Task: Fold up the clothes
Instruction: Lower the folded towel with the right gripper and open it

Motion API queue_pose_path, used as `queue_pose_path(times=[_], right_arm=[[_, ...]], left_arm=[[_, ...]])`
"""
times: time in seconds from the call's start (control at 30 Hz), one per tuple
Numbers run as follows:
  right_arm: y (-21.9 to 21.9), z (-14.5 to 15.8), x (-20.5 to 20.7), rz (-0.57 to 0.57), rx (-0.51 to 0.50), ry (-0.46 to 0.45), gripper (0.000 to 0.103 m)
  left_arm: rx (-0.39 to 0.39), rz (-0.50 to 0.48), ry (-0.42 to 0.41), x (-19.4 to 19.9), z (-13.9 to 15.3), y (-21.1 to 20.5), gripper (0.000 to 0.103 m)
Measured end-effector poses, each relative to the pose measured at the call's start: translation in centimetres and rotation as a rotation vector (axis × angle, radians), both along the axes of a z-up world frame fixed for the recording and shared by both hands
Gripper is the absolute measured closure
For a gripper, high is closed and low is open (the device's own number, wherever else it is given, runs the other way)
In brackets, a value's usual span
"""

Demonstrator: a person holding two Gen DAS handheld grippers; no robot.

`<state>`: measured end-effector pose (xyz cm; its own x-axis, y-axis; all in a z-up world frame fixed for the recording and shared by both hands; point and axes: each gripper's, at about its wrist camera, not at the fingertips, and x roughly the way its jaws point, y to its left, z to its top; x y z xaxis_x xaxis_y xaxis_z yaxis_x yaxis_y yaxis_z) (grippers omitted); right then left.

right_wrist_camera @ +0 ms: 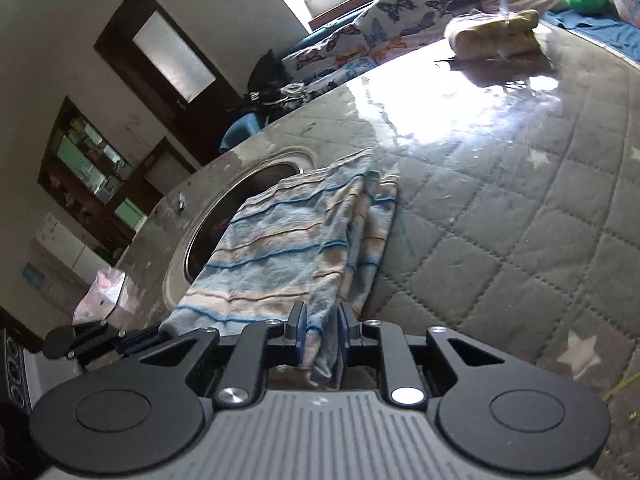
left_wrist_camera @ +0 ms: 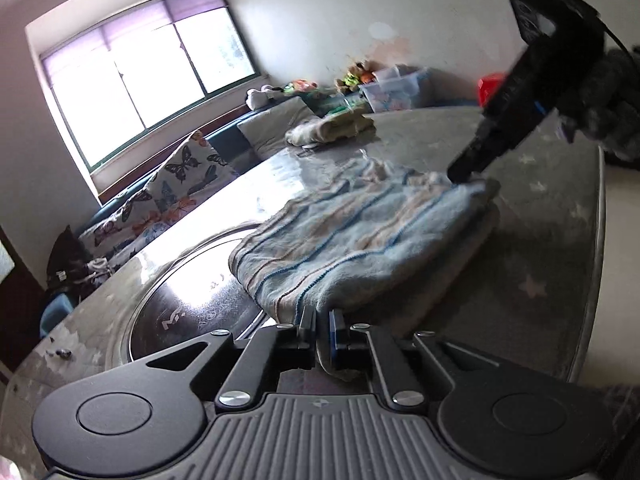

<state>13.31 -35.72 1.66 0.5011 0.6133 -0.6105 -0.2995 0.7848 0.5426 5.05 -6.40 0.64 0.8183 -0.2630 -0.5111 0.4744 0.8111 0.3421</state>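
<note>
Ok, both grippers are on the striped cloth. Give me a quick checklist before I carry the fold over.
1. Left gripper shut on the striped cloth: ok.
2. Right gripper shut on the opposite edge: ok.
3. Cloth already doubled, layers visible at its far edge: ok.
4. Cloth lying flat on the quilted table cover: not ok, it overhangs the round recessed plate.
5. Folded beige garment clear of the fold path: ok.
6. Edges aligned: cannot tell.
</note>
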Motion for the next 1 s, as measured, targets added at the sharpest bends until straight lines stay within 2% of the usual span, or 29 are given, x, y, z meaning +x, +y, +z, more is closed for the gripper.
queue_pose_path(times=[0.03,0.07,0.13,0.23,0.3,0.43,0.53,0.67,0.77,0.83,0.93,1.0], right_arm=[[0.2,0.2,0.0,0.011,-0.004,-0.001,0.088],[0.4,0.4,-0.1,0.022,0.001,-0.010,0.095],[0.9,1.0,-0.4,0.043,0.011,-0.027,0.095],[1.7,1.2,-0.7,0.077,0.009,-0.026,0.096],[2.2,0.2,-0.5,0.100,-0.002,0.025,0.095],[2.1,-0.3,-0.5,0.095,0.015,0.034,0.090],[3.0,0.4,-0.6,0.121,-0.012,-0.010,0.089],[4.1,1.2,-0.9,0.155,-0.047,-0.069,0.089],[4.9,1.9,-1.0,0.180,-0.073,-0.113,0.089],[5.5,2.3,-1.2,0.197,-0.091,-0.143,0.089],[6.6,2.4,-1.2,0.224,-0.118,-0.167,0.089],[6.9,2.3,-1.2,0.233,-0.122,-0.167,0.089]], left_arm=[[-0.016,0.012,-0.006,0.0,0.2,0.0,0.097],[-0.035,0.023,-0.012,0.0,0.4,0.1,0.097],[-0.096,0.056,-0.008,-0.2,0.9,0.7,0.097],[-0.173,0.117,0.050,0.4,1.1,2.2,0.097],[-0.163,0.153,0.075,0.6,0.4,2.9,0.097],[-0.184,0.166,0.086,0.1,0.2,3.5,0.096],[-0.222,0.211,0.082,0.2,0.3,4.2,0.096],[-0.263,0.244,0.128,0.4,0.0,5.0,0.096],[-0.292,0.267,0.164,0.5,-0.2,5.6,0.092],[-0.283,0.266,0.158,0.3,0.0,5.8,0.089],[-0.234,0.253,0.134,-0.3,0.1,5.7,0.076],[-0.200,0.243,0.121,-0.7,0.0,5.5,0.060]])
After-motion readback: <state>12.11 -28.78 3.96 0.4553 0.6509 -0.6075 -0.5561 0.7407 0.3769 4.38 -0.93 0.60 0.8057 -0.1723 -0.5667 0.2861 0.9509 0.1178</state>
